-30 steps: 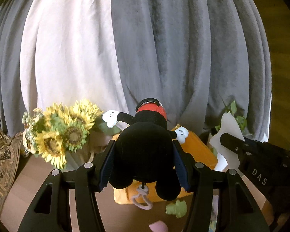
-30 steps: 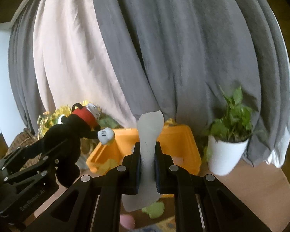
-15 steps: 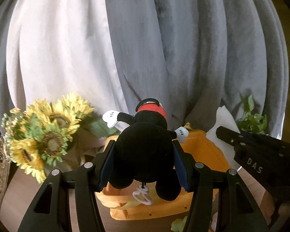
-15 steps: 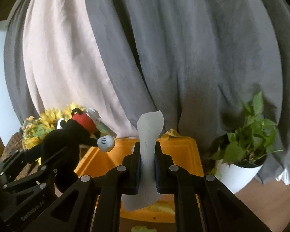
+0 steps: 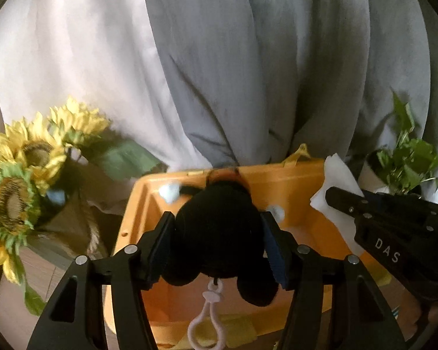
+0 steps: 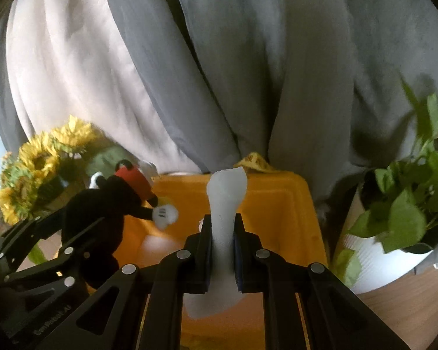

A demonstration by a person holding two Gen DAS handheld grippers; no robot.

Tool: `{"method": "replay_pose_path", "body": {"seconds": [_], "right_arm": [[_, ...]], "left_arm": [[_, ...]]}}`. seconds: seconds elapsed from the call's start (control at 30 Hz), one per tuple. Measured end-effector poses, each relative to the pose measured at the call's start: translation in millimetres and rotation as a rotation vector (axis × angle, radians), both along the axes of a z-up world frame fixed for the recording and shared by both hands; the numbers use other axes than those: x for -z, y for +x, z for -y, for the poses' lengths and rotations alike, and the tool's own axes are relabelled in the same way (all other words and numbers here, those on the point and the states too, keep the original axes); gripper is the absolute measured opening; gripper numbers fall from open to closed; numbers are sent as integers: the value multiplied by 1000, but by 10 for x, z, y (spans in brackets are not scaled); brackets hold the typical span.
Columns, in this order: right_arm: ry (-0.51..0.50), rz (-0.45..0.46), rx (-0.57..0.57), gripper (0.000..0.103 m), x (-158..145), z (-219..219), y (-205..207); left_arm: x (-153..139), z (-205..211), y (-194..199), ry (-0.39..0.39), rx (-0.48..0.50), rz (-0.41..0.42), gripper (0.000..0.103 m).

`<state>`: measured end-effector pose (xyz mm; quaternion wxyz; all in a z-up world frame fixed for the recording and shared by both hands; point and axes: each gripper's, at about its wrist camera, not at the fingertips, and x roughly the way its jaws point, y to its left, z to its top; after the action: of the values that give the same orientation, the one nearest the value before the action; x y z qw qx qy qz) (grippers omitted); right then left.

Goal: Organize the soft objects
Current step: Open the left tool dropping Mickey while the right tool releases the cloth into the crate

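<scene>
My left gripper (image 5: 217, 236) is shut on a black mouse plush (image 5: 219, 230) with white gloves, red shorts and a pink clip loop, held over the open orange bin (image 5: 300, 175). The plush also shows in the right wrist view (image 6: 102, 210), at the bin's left side. My right gripper (image 6: 222, 233) is shut on a white soft cloth piece (image 6: 226, 192), above the orange bin (image 6: 277, 204). That cloth (image 5: 335, 180) and the right gripper show at the right of the left wrist view.
Grey and cream curtains (image 5: 219, 58) hang right behind the bin. A sunflower bouquet (image 5: 23, 175) in a basket stands to the left. A potted green plant (image 6: 400, 221) in a white pot stands to the right on the wooden table (image 6: 408, 300).
Both grippers have moved forward and down toward the orange bin, which now fills the lower view. The plush and the white cloth now hang over the bin's inside.
</scene>
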<state>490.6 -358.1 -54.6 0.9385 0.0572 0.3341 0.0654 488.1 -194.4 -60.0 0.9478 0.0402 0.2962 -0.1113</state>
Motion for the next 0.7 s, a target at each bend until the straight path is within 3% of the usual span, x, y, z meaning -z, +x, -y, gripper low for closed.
{"method": "replay_pose_path", "body": {"seconds": [0.07, 0.13, 0.17, 0.2, 0.43, 0.7], "right_arm": [[-8, -13, 3, 16, 49, 1, 58], [-14, -36, 7, 33, 96, 17, 109], [-13, -38, 10, 48, 107, 22, 118], [-15, -34, 19, 54, 115, 27, 101], [-27, -11, 47, 54, 69, 79, 19], [-27, 36, 79, 58, -154, 129, -284]], "left_arm": [[31, 8, 28, 0, -1, -16, 62], [40, 4, 29, -5, -5, -20, 63], [32, 0, 31, -8, -4, -21, 63], [26, -6, 23, -10, -7, -21, 64], [-69, -35, -123, -24, -22, -11, 73], [-337, -71, -498, -22, -34, 62, 78]]}}
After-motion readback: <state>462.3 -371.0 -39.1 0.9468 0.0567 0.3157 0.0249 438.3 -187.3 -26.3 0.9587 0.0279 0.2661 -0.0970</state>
